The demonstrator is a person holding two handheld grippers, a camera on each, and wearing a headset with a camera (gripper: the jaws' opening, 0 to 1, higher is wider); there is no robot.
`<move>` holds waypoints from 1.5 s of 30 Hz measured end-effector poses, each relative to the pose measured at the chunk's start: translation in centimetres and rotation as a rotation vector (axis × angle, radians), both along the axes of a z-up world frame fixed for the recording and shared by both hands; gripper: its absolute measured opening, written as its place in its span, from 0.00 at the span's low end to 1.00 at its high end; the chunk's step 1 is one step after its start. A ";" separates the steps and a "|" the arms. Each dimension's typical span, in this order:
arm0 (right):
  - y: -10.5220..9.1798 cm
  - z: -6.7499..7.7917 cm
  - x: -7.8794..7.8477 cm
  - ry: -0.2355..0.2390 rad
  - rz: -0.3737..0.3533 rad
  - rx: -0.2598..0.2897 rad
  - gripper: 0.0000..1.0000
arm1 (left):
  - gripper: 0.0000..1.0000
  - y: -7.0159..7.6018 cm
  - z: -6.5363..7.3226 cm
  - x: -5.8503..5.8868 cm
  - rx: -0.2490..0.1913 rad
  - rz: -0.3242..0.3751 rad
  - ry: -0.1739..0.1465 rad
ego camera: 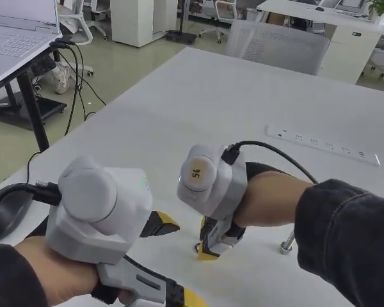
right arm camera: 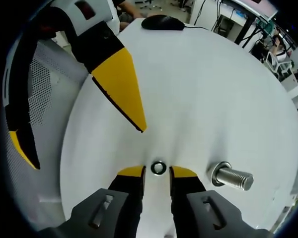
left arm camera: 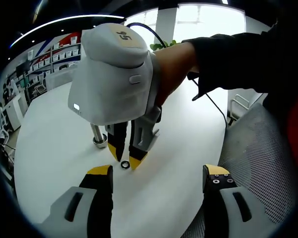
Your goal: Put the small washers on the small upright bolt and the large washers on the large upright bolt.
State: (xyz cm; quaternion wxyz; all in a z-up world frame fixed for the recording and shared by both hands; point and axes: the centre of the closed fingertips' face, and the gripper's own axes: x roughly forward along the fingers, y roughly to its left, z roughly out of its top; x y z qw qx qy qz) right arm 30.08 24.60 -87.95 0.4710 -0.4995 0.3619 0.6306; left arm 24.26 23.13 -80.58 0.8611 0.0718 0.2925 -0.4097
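Steel washer (right arm camera: 158, 167) between right tongs (right arm camera: 157, 172), upright bolt (right arm camera: 232, 177) just beside

White table (ego camera: 211, 102), matte, mostly bare. Small washer (right arm camera: 158, 167) lies flat on it between the parted tips of the right gripper (right arm camera: 158, 172). Bolt (right arm camera: 232, 177) stands upright on its head, just to that gripper's right, apart from the washer. White power strip (ego camera: 323, 146) lies flat, well ahead of the right gripper, toward the far edge. Black mouse (right arm camera: 161, 22) sits at the table's edge, beyond the left gripper (left arm camera: 158, 171).
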 end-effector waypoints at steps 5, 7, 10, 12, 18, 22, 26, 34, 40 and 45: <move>0.0 0.0 -0.1 -0.004 0.007 -0.001 0.20 | 0.73 -0.1 0.0 0.0 -0.001 -0.002 0.000; 0.0 0.0 -0.1 -0.002 0.006 0.003 0.20 | 0.73 -0.1 0.1 0.0 -0.003 -0.001 -0.001; -0.1 0.0 0.1 -0.005 0.012 0.007 0.17 | 0.73 -0.1 0.0 0.0 -0.002 -0.003 0.000; -0.1 -0.1 0.1 -0.008 0.018 0.005 0.16 | 0.73 -0.2 0.0 0.0 -0.002 -0.003 0.000; -0.1 0.0 0.1 -0.016 0.025 -0.001 0.15 | 0.73 -0.1 0.0 0.1 -0.003 -0.001 0.000; -0.1 0.0 0.2 -0.013 0.021 0.000 0.15 | 0.73 -0.1 0.0 0.1 -0.005 0.002 0.000; -0.1 0.1 0.2 -0.013 0.022 0.001 0.15 | 0.73 -0.1 0.0 0.2 -0.005 0.002 0.001; -0.2 0.1 0.2 -0.008 0.012 0.003 0.15 | 0.72 0.0 0.1 0.3 -0.006 0.002 0.002; -0.9 0.1 0.2 -0.006 0.003 -0.008 0.15 | 0.72 -0.1 0.0 0.2 -0.006 -0.002 0.003; -2.0 0.1 0.1 -0.006 -0.011 -0.017 0.15 | 0.72 -0.1 0.0 0.2 -0.005 -0.005 0.003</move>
